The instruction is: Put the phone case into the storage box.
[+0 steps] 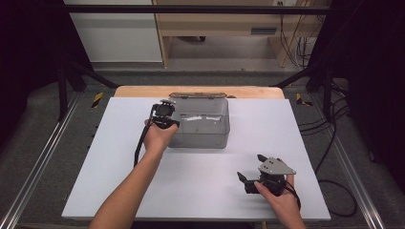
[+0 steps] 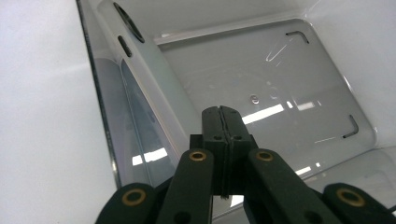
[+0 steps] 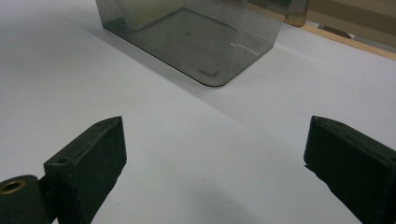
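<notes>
Seemingly to steady or lift it, the left gripper [image 1: 165, 116] sits left of centre in the high view at the left wall of the clear plastic box [image 1: 200, 125], its jaws pressed together with nothing plainly seen between them; whether the thin wall is pinched I cannot tell. That box stands upper-middle on the white bench [image 1: 95, 167]. Lower right, the right gripper [image 1: 251, 168] rests on the bench, jaws wide and empty, probably waiting. No readable writing or brand shows.
</notes>
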